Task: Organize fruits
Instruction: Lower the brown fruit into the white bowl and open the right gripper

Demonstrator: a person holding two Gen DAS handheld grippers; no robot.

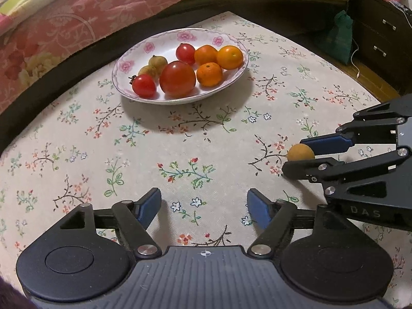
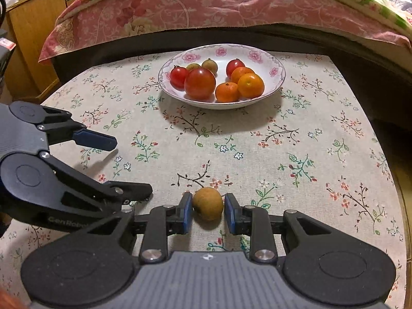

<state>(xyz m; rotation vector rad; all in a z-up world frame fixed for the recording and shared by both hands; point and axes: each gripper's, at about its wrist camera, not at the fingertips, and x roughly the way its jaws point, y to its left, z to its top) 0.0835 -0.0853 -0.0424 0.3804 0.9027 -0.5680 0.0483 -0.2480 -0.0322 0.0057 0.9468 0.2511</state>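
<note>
A small brown longan (image 2: 207,207) lies on the floral tablecloth near the front edge. My right gripper (image 2: 208,206) is shut on it, one blue pad against each side. In the left wrist view the same longan (image 1: 300,152) shows at the right, between the right gripper's (image 1: 294,155) fingers. My left gripper (image 1: 203,200) is open wide over bare cloth and holds nothing; the right wrist view shows the left gripper (image 2: 131,166) to the left of the longan. Farther back, a white flowered plate (image 1: 164,41) (image 2: 257,54) holds three tomatoes, three oranges and two longans.
The table carries a floral tablecloth (image 1: 206,139) with bare cloth between plate and grippers. Behind it runs a bed with a pink flowered cover (image 2: 206,7). A dark drawer cabinet (image 1: 381,38) and a green bag (image 1: 340,38) stand at the far right.
</note>
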